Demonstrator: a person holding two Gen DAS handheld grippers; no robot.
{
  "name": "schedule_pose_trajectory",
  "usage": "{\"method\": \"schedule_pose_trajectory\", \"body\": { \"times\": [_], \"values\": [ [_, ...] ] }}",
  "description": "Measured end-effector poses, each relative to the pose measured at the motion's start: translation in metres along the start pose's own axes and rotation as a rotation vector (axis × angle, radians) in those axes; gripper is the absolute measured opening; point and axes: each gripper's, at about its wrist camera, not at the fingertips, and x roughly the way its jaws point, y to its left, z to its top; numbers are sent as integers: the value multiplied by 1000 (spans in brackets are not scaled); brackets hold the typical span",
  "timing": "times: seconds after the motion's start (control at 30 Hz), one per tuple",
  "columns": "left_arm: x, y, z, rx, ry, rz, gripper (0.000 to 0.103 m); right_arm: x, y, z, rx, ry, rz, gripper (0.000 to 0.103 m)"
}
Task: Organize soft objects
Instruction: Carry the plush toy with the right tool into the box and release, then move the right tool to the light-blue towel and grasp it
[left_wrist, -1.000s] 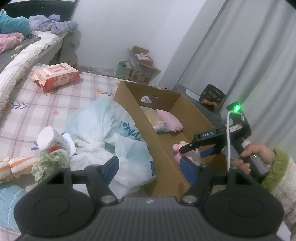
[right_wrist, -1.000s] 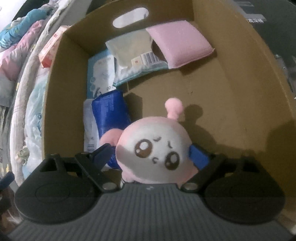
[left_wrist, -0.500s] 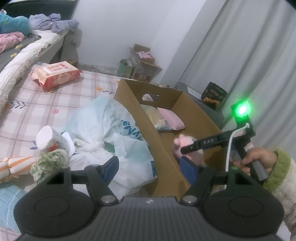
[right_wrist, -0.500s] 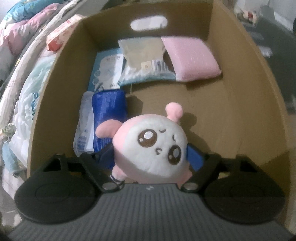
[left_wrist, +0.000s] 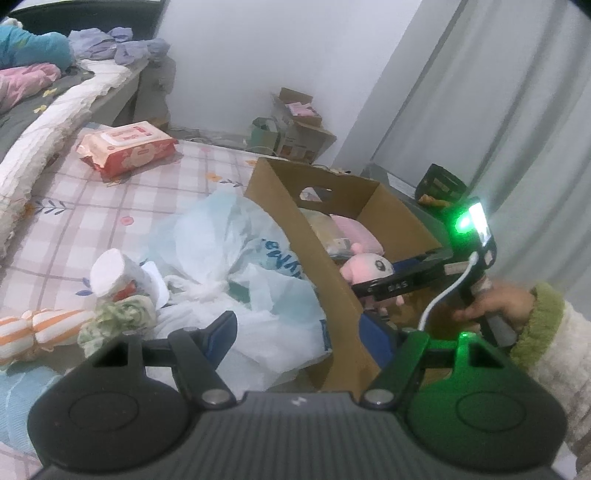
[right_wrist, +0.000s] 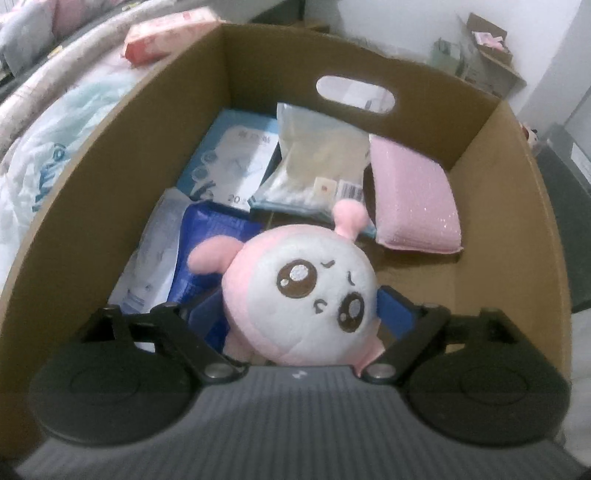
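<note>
My right gripper (right_wrist: 301, 308) is shut on a pink and white plush toy (right_wrist: 303, 295) and holds it above the open cardboard box (right_wrist: 110, 155). The toy also shows in the left wrist view (left_wrist: 367, 267), level with the box rim (left_wrist: 295, 221). In the box lie a pink sponge (right_wrist: 413, 199), a clear packet (right_wrist: 317, 162), a white-blue pack (right_wrist: 232, 158) and a dark blue pack (right_wrist: 210, 240). My left gripper (left_wrist: 301, 332) is open and empty, over the box's near corner beside a pale plastic bag (left_wrist: 229, 251).
On the checked bedspread lie a red wipes pack (left_wrist: 127, 147), a white roll (left_wrist: 110, 273), an orange-striped soft toy (left_wrist: 40, 328) and a green cloth bundle (left_wrist: 122, 317). Piled bedding is at the left (left_wrist: 44, 122). Small boxes stand by the far wall (left_wrist: 295, 129).
My right gripper has lifted the plush toy from low inside the box to about rim height and tilted back. My left gripper has stayed nearly still.
</note>
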Motion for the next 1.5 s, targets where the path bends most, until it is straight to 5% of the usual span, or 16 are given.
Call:
{"method": "schedule_pose_trajectory", "body": {
  "times": [0.2, 0.43, 0.63, 1.0, 1.37, 1.5],
  "values": [
    [-8, 11, -6, -1, -5, 20, 79, -19, -8, 1, 103, -46, 43, 91],
    [-37, 40, -24, -23, -27, 90, 82, -90, 0, -1, 234, -237, 138, 92],
    [-64, 67, -42, -72, -34, 163, 82, -139, 43, -11, 263, -358, 277, 93],
    [-102, 98, -78, -172, -75, 215, 82, -162, 138, -5, 254, -453, 540, 93],
    [-105, 117, -107, -224, -86, 245, 77, -141, 224, -7, 220, -372, 718, 92],
    [-96, 131, -109, -259, -79, 233, 68, -106, 258, -3, 183, -262, 757, 78]
  ]
}}
